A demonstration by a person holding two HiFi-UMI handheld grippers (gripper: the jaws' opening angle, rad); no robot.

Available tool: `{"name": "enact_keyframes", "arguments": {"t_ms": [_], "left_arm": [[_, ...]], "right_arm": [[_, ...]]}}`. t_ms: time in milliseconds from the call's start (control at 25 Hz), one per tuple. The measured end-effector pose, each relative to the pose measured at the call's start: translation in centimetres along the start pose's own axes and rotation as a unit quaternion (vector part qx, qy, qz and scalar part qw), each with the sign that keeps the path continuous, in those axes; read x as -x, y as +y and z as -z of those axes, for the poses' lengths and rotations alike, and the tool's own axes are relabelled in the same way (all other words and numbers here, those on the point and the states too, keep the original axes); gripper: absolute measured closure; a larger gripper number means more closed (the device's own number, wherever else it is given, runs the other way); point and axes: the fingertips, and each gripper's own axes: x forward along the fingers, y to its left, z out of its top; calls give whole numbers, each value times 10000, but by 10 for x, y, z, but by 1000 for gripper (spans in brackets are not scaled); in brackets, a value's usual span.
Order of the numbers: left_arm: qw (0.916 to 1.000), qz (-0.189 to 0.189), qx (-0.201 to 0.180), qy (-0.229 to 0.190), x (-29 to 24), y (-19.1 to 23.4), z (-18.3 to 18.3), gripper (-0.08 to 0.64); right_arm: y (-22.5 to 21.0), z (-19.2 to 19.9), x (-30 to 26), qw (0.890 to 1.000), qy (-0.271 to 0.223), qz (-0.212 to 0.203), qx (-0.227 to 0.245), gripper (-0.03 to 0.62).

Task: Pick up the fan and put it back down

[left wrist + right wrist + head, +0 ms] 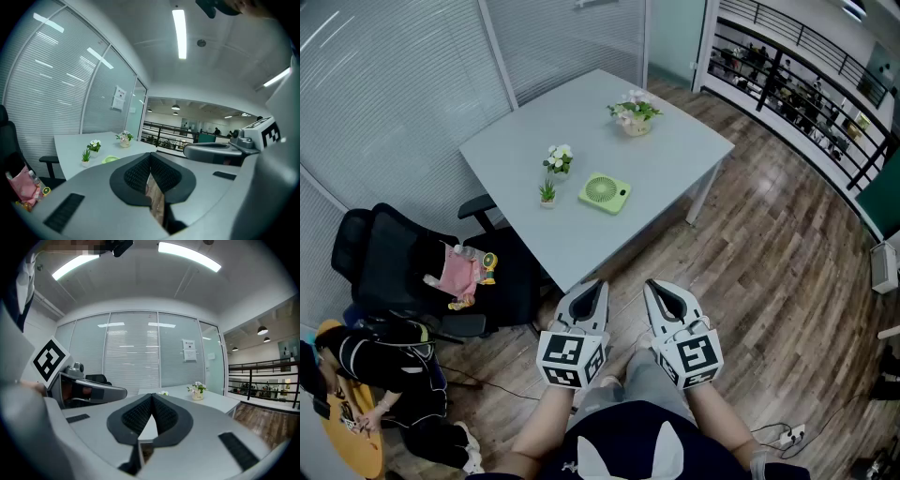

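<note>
No word, brand or number can be read in any view. A white paper notice (189, 350) is fixed to the glass partition (136, 357) at the far side of the room, but its print is too small to be made out. On the marker cube (570, 359) of the left gripper (596, 284) and the marker cube (695, 357) of the right gripper (651, 284), only black-and-white square patterns are carried — no letters or figures.
</note>
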Motion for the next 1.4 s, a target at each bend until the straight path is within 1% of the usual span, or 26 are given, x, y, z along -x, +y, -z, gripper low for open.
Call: {"name": "enact_keyframes", "arguments": {"t_ms": [160, 280, 480, 600, 640, 680, 800, 840, 920, 1000, 1080, 1240, 1400], "left_arm": [[10000, 43, 23, 14, -22, 4, -7, 538], [9999, 7, 129, 41, -37, 12, -10, 538], [9982, 32, 589, -38, -66, 25, -21, 537], [9970, -42, 769, -122, -85, 34, -27, 537], [9965, -55, 825, -154, -91, 36, -29, 535], [9958, -65, 897, -190, -97, 38, -31, 535], [9934, -182, 1098, -263, -114, 45, -33, 530], [9931, -224, 1128, -248, -120, 47, -32, 508], [9923, -309, 1192, -166, -133, 51, -26, 401], [9903, -435, 1312, -112, -141, 55, -20, 363], [9883, -536, 1423, -131, -147, 59, -15, 325], [9851, -637, 1594, -103, -156, 67, -9, 305], [9799, -727, 1857, 58, -165, 75, 2, 295]], "right_arm": [[-20, -6, -13, 10000, 15, 43, 8, 588], [-31, -6, -27, 10000, 53, -47, -1, 586], [-54, -7, -54, 9997, 124, -216, 25, 586], [-72, -6, -71, 9994, 175, -303, 13, 583], [-77, -6, -76, 9992, 190, -360, -2, 567], [-83, -6, -81, 9989, 210, -422, -18, 532], [-100, -4, -95, 9978, 283, -598, -28, 475], [-106, -3, -100, 9973, 307, -668, -27, 458], [-116, 0, -108, 9959, 360, -827, -31, 411], [-123, 3, -113, 9942, 406, -991, -9, 371], [-129, 4, -117, 9926, 424, -1134, 54, 359], [-140, 7, -127, 9902, 471, -1314, 112, 333], [-150, 13, -138, 9879, 535, -1453, -28, 310]]}}
